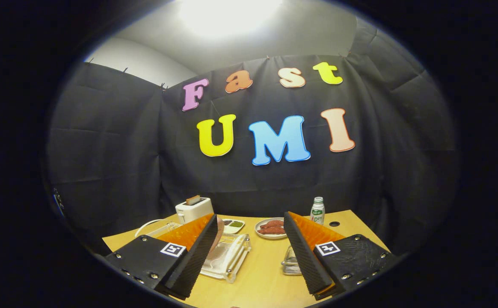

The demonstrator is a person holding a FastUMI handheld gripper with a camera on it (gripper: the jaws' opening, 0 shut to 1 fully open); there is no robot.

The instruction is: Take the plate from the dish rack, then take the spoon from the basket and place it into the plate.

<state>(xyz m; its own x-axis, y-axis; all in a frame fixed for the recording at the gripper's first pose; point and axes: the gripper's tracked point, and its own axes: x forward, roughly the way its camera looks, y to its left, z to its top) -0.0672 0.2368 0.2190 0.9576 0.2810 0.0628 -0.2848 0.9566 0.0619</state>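
Fingers (251,252) spread wide, holding nothing, up over counter (262,282). Plate (220,233) stands in dish rack (227,259), just past my left finger. First step not done. Next: go down, pinch plate rim.

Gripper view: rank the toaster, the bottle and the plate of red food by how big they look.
1. Toaster.
2. Plate of red food, about as wide but flatter, so nearly tied.
3. Bottle, the narrowest.
The gripper is open.
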